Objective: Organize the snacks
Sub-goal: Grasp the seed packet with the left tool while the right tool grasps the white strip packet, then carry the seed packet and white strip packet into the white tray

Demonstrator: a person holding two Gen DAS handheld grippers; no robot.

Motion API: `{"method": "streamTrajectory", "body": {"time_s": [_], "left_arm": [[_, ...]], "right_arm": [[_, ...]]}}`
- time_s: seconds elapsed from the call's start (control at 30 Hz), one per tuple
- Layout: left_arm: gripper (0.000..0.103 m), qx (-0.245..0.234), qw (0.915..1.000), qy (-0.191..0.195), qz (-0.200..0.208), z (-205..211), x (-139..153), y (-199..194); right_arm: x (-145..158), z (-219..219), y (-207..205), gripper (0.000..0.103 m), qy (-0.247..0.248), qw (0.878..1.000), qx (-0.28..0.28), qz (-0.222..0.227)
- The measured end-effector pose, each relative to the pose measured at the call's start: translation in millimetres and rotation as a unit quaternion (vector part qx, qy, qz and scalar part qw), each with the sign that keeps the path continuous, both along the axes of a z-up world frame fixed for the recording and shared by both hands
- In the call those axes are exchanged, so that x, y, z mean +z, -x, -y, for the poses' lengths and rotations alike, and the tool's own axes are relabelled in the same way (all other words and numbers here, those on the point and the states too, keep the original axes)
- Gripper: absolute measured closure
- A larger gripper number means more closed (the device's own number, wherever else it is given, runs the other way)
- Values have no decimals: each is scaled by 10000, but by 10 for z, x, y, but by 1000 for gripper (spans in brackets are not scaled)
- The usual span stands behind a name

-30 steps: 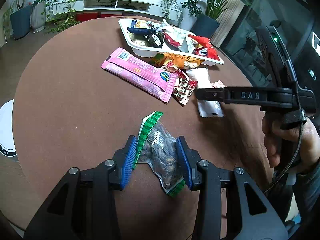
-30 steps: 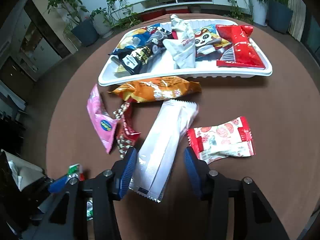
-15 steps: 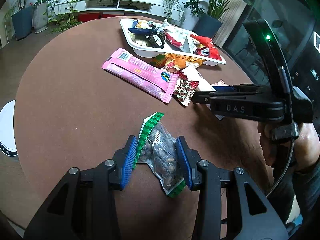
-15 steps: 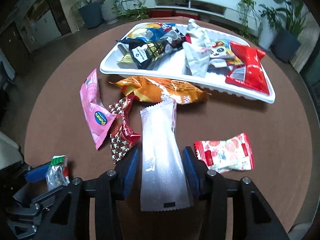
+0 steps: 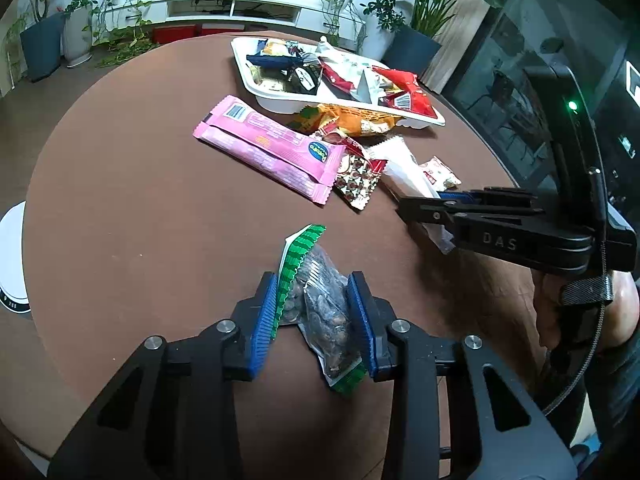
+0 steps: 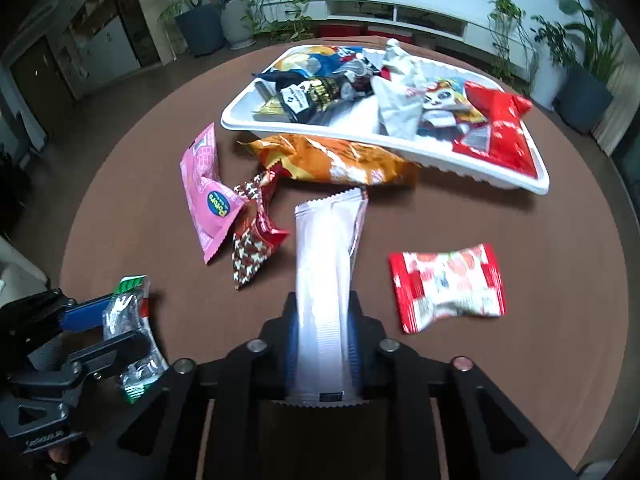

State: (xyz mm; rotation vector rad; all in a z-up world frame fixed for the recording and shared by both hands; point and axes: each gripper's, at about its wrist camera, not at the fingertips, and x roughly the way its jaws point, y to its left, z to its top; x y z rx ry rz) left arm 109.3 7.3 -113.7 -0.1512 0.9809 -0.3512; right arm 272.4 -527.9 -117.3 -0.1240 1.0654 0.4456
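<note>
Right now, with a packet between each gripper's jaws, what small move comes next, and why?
Probably lift the right gripper toward the tray: its jaws are shut on the white packet. The left gripper is closing around the seed packet.

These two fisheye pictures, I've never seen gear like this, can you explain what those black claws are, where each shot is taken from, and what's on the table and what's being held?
No robot here: a person holds a two-finger gripper in each hand, and each carries a camera looking out along its fingers.

In the left wrist view, the left gripper is closing its blue pads around a green-edged clear nut packet. The other tool, held in the person's hand, shows at the right.

In the right wrist view, the right gripper is shut on a long white packet.

On the round brown table a white tray holds assorted snacks. Loose in front of it lie an orange bag, a pink wafer pack, a red and brown star-print candy and a red and white strawberry sweet.
</note>
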Motion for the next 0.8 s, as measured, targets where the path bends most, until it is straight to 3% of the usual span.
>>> {"method": "streamTrajectory", "body": {"time_s": [0.53,0.8], "left_arm": [[73,15,9998,180,117,-6,118,47],[73,55,9992,320,230,-42,255,76]], "right_arm": [[313,432,356,85,-1208,9918,-393,159],[320,640,373,85,-1618,9848,-619,118]]}}
